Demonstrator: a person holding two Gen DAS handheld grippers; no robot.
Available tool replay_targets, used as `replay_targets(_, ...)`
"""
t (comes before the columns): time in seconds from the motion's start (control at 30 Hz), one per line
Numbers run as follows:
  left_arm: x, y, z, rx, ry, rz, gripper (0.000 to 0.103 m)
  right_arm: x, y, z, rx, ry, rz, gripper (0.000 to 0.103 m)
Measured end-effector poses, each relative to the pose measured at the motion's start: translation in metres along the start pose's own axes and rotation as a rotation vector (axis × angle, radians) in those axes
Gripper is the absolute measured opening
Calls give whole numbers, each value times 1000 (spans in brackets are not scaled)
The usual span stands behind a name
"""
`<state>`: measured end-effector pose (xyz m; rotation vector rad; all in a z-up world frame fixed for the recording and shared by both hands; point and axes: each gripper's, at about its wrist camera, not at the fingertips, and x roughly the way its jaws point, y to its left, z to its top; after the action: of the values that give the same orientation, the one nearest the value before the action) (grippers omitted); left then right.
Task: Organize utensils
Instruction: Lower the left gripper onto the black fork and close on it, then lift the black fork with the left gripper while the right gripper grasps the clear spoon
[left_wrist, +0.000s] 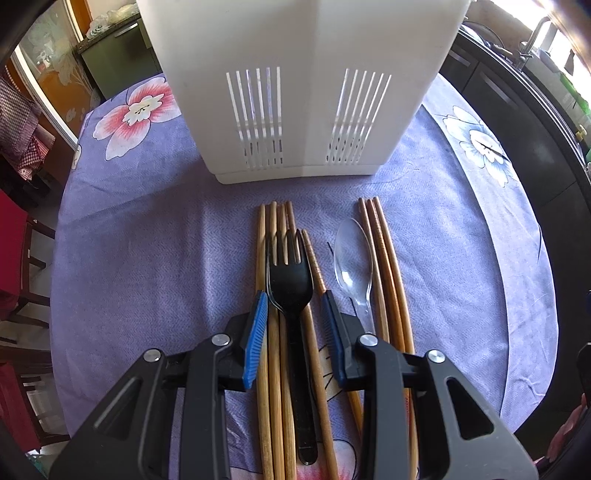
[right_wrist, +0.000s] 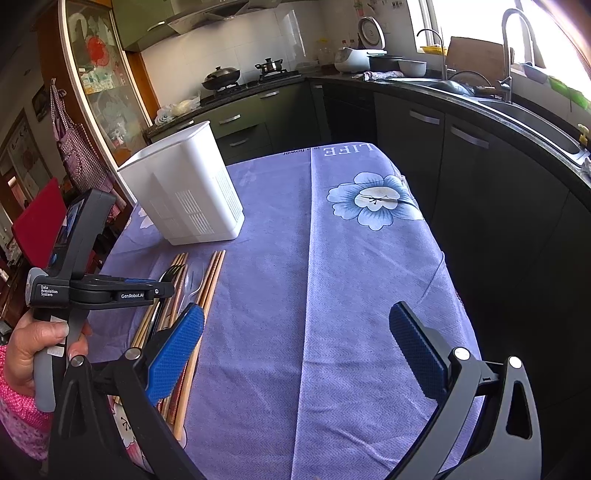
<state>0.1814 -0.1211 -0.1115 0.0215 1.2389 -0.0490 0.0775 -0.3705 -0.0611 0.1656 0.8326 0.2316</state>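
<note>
Right now the left gripper (left_wrist: 294, 314) points steeply down over a row of utensils on the purple flowered tablecloth (left_wrist: 147, 258). Its blue pads (left_wrist: 256, 336) stand narrowly apart on either side of a black plastic fork (left_wrist: 290, 280) and a few of the wooden chopsticks (left_wrist: 273, 332) under and beside it. I cannot tell whether the pads actually press on anything; a little gap seems to show on both sides.

The fork lies on top of the left bundle of chopsticks, tines toward the white slotted utensil holder (left_wrist: 303, 92), which stands upright on the cloth just past the utensil tips. A clear plastic spoon (left_wrist: 351, 266) lies to the right of the fork, with a second group of darker chopsticks (left_wrist: 384, 277) touching its right side.

The right gripper (right_wrist: 295, 354) hovers over bare cloth, well right of the utensils, jaws spread wide and empty. From its camera, a hand (right_wrist: 26, 354) grasps the left tool's handle.
</note>
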Motion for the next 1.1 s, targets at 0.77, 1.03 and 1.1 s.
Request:
replay_targets(0.77,7,9,15,15,-11,24,26,2,0,-1,-14,2,2,99)
replay_targets(1.03,-17,14,11,26,-77,-12,26,10,14,8,-53,33,16,99)
replay_targets(1.1,-28,18,9,27,-106,-18,26,16,21,14,-70,59,25,99)
